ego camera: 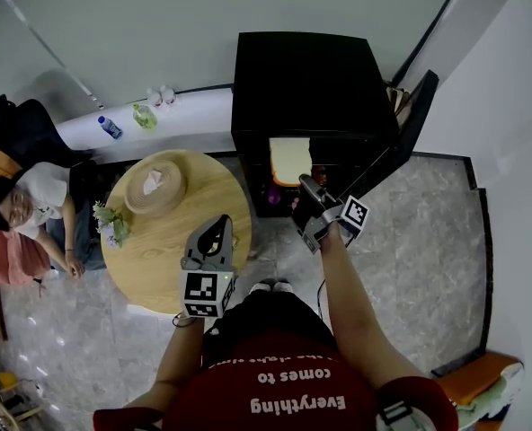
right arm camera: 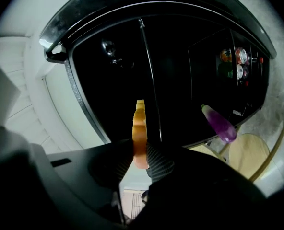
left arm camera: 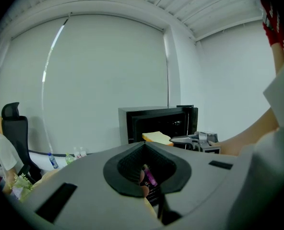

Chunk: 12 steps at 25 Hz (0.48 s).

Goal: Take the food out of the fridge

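Note:
The black fridge (ego camera: pixel 306 79) stands with its door (ego camera: pixel 408 131) swung open to the right. A yellow bread slice (ego camera: pixel 289 160) sticks out of its front. My right gripper (ego camera: pixel 307 187) reaches to it and is shut on the slice, seen edge-on between the pads (right arm camera: pixel 140 128). A purple eggplant (right arm camera: pixel 219 123) lies on the fridge shelf to the right of the slice. My left gripper (ego camera: pixel 216 230) hovers over the round wooden table (ego camera: pixel 172 259), jaws together and holding nothing. From the left gripper view the bread slice (left arm camera: pixel 157 137) and the right gripper (left arm camera: pixel 190 140) show in front of the fridge.
Drink cans (right arm camera: pixel 239 63) sit in the door shelf. A woven bowl (ego camera: pixel 155 187) and a small flower bunch (ego camera: pixel 111 224) are on the table. A seated person (ego camera: pixel 32 209) is at the left. Bottles (ego camera: pixel 110 127) stand on a white ledge behind the table.

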{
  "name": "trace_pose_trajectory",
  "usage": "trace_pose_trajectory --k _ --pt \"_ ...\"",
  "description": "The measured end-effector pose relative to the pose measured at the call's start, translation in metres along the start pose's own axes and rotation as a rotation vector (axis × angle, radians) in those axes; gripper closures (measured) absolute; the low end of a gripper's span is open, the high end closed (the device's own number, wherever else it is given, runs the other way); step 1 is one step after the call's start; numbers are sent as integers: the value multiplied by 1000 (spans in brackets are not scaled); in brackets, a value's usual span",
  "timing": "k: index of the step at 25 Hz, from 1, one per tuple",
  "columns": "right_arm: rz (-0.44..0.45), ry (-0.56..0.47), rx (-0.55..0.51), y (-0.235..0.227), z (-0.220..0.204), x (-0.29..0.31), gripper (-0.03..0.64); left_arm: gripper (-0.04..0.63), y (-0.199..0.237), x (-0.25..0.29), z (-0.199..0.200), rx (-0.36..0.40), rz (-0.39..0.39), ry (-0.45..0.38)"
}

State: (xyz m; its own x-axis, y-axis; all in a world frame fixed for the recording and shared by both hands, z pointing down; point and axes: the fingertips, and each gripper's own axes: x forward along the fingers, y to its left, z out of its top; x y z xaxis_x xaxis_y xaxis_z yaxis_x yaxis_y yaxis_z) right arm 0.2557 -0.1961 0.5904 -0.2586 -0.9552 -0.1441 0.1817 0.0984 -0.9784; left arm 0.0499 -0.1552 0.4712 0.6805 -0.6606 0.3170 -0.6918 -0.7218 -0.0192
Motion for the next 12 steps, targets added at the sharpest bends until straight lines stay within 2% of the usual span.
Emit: trace_pose_trajectory --k 3,7,12 --pt "32 50 9 7 -18 -18 529 589 5 -6 6 -6 7 -21" --pt "65 65 64 13 -42 -44 529 589 10 -14 7 -18 -1 -30" --pt "71 111 103 17 -77 -68 529 589 13 -28 2 -35 -1 -32"
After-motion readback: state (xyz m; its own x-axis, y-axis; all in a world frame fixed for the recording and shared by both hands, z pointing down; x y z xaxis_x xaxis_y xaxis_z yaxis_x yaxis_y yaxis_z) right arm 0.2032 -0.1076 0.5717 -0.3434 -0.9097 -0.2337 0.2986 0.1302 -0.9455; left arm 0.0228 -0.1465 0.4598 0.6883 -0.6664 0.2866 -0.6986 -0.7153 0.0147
